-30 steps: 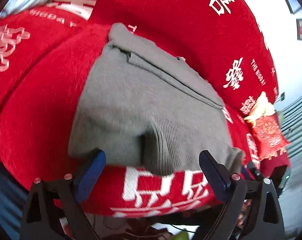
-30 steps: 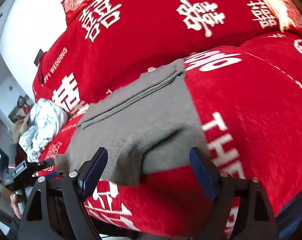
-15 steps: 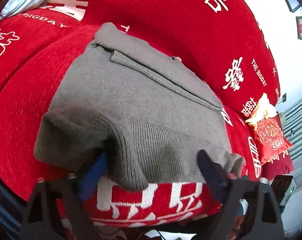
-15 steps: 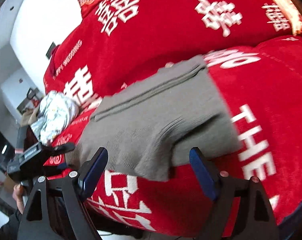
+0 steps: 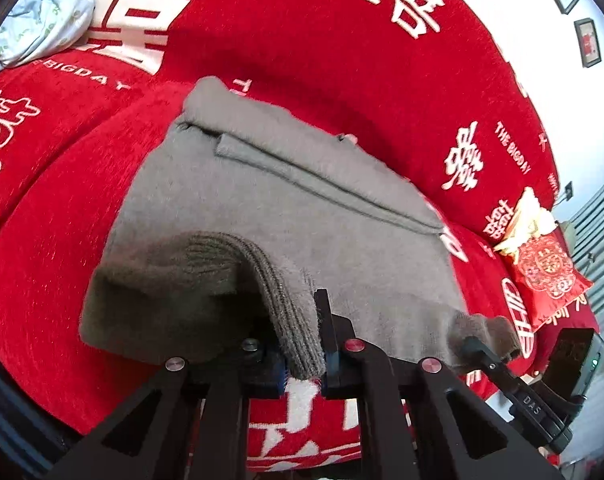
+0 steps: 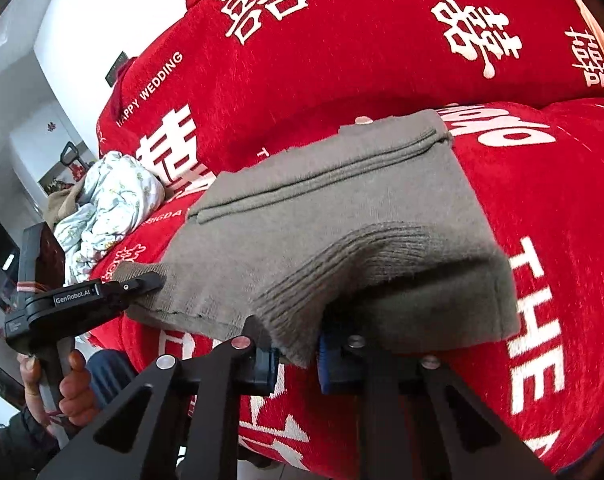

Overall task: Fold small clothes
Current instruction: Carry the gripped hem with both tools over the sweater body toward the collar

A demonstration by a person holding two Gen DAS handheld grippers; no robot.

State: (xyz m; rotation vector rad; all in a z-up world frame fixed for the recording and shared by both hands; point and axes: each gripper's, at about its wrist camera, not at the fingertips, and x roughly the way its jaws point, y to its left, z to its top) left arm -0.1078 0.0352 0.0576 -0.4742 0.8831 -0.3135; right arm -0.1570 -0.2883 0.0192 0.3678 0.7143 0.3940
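A grey knit garment [image 5: 286, 216] lies partly folded on a red sofa cover; it also shows in the right wrist view [image 6: 342, 216]. My left gripper [image 5: 302, 356] is shut on the ribbed near hem at the garment's left front corner. My right gripper [image 6: 298, 354] is shut on the ribbed near hem at the right front corner. Both pinch the fabric between the blue pads. The left gripper's body [image 6: 82, 300] shows from the side in the right wrist view, and the right gripper's body [image 5: 518, 392] shows in the left wrist view.
The red sofa cover [image 5: 382, 60] with white lettering rises behind as a backrest. A crumpled pale floral cloth [image 6: 110, 200] lies at the sofa's left end. A red and gold cushion [image 5: 542, 268] sits at the right end. A person's hand [image 6: 62, 384] holds the left gripper.
Both grippers moved in from open in front of the hem and closed on the ribbed hem. The near edge of the garment is now bunched up between the jaws.
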